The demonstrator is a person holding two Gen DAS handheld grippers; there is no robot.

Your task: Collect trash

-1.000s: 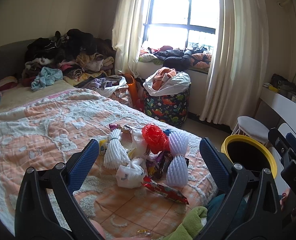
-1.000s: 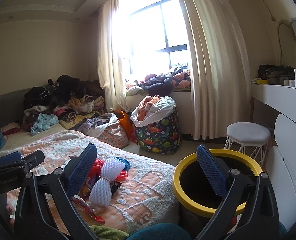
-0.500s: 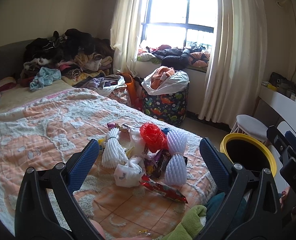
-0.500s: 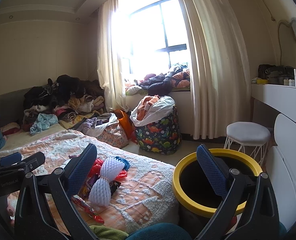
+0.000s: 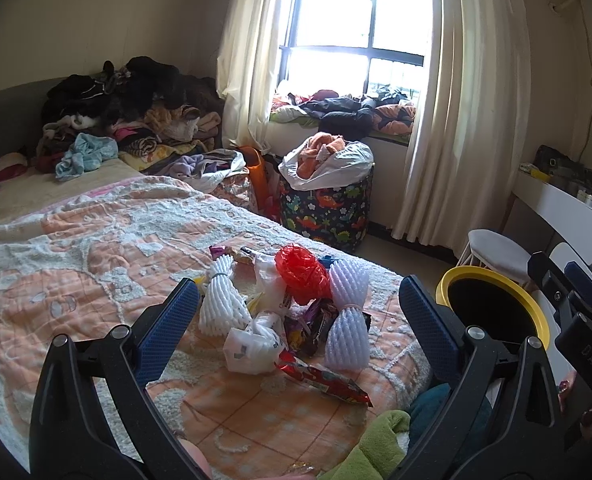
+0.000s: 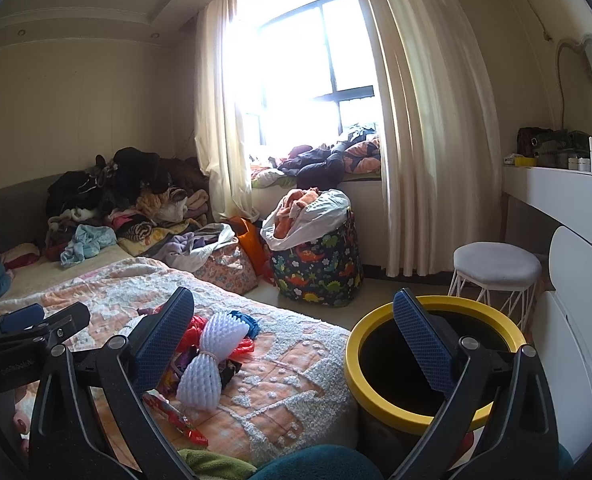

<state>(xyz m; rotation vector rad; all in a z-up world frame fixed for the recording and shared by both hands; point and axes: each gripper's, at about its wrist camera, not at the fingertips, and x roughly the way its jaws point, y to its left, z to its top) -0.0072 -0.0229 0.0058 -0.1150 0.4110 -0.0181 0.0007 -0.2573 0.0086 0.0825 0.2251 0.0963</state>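
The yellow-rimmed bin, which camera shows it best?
The right wrist view: the yellow-rimmed bin sits close, nearly its whole rim and dark inside showing. The left wrist view catches it smaller at the right edge, partly behind the right gripper.

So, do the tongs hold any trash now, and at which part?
Nothing is held: the left tongs and right tongs are open and empty above the trash pile.
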